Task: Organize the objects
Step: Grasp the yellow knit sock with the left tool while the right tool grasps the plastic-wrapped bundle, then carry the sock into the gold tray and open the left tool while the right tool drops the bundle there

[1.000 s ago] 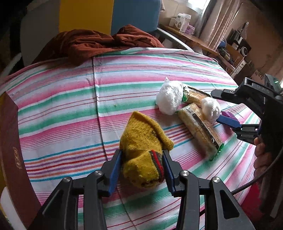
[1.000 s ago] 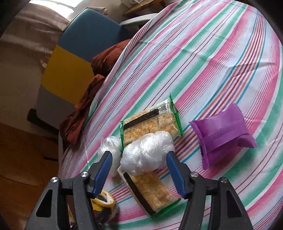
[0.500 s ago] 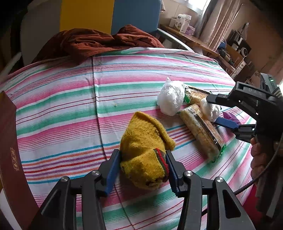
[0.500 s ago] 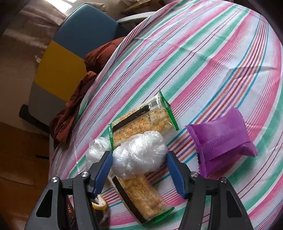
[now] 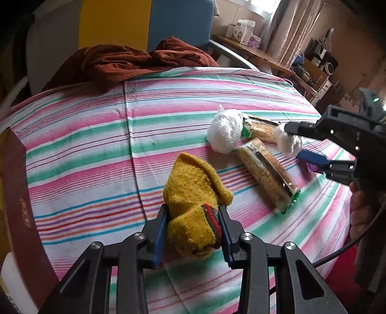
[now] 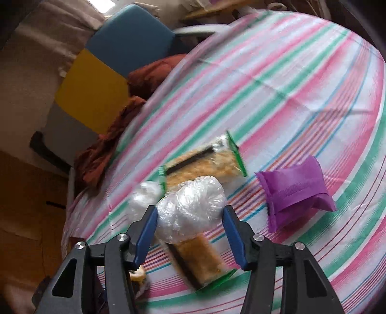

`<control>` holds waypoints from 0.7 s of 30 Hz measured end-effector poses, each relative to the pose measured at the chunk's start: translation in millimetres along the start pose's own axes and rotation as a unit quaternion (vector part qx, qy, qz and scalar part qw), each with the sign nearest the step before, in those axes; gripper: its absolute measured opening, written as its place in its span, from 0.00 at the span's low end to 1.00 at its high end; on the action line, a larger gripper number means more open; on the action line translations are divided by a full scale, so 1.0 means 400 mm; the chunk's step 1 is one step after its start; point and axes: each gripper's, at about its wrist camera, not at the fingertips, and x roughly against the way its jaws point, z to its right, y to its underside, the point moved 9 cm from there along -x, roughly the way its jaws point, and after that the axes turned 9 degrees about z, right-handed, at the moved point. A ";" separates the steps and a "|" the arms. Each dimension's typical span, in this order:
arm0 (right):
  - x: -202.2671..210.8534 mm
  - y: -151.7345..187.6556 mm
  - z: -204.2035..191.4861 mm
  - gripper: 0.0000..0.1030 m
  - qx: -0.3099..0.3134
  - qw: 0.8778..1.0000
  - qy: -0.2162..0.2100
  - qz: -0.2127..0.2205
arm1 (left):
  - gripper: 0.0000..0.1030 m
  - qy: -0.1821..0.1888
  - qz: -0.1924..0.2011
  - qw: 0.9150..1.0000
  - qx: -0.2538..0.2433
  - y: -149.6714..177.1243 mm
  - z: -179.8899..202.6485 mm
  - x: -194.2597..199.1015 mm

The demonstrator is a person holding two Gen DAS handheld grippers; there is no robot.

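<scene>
A yellow knitted sock (image 5: 193, 193) with a red-green cuff lies on the striped tablecloth (image 5: 96, 149). My left gripper (image 5: 193, 217) is shut on its cuff end, both blue pads pressing the wool. My right gripper (image 6: 189, 215) has its jaws closing on a crumpled clear plastic bag (image 6: 193, 205), and both pads touch the bag. From the left wrist view, that right gripper (image 5: 292, 141) holds the bag (image 5: 286, 142) just above a cracker pack (image 5: 265, 174). A second plastic bag (image 5: 225, 135) lies beside the other cracker pack (image 5: 260, 128).
A purple packet (image 6: 294, 190) lies right of the cracker packs (image 6: 205, 164). A rust-brown cloth (image 5: 125, 62) hangs over the table's far edge, against a blue and yellow chair (image 5: 144, 21). A dark red book (image 5: 19, 198) lies at the left edge. A person's hand (image 5: 361, 212) grips the right tool.
The left jaws have closed in and now squeeze the sock's cuff. The right jaws have narrowed onto the plastic bag, and it has risen slightly off the cracker pack.
</scene>
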 end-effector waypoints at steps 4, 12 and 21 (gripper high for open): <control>0.008 0.014 -0.058 0.54 0.054 0.998 -0.016 0.002 | 0.36 0.003 0.007 1.000 -0.002 0.003 0.003 0.030; 0.029 0.044 -0.142 0.54 0.137 0.990 -0.032 0.016 | 0.36 0.003 0.073 0.997 0.006 -0.037 -0.025 0.189; 0.041 0.124 -0.236 0.54 0.205 0.977 -0.063 0.001 | 0.36 -0.027 0.133 0.990 0.048 -0.053 -0.157 0.364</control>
